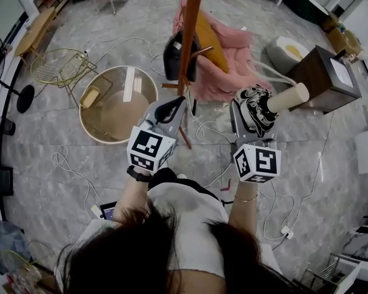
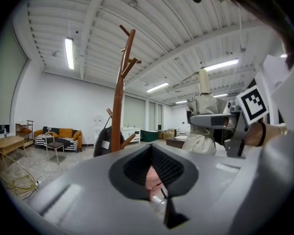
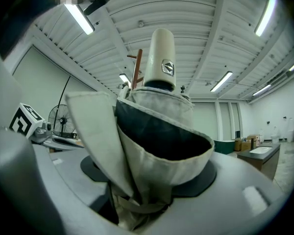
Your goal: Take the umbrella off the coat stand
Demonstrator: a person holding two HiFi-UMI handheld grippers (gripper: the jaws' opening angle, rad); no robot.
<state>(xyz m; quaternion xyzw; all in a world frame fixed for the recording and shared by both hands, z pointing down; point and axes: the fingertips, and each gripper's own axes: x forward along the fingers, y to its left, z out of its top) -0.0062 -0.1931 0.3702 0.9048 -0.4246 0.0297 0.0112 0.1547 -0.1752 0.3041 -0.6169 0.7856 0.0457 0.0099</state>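
Your right gripper point(image 1: 250, 122) is clamped on the folded umbrella point(image 1: 276, 101). In the right gripper view its jaws close on the bunched beige fabric low on the umbrella point(image 3: 157, 131). The canopy flares open above them and the cream handle point(image 3: 159, 58) rises straight beyond, along the line the gripper points.

In the head view the umbrella lies level in that grip, with the handle point(image 1: 289, 96) pointing away from you and to the right. It is clear of the coat stand point(image 1: 190, 35), which rises to its left with open floor between them. A dark bag point(image 1: 173, 57) hangs on the stand's pole.

Your left gripper point(image 1: 170, 109) holds nothing. In the left gripper view the black pads of the left gripper point(image 2: 152, 168) meet at their far tips, and through the narrow slit behind them only a bit of pink shows. This gripper sits just in front of the coat stand's point(image 2: 118, 97) foot, and from its camera you see the umbrella point(image 2: 202, 111) off to the right, upright in the other gripper point(image 2: 210, 121) and apart from the pole.
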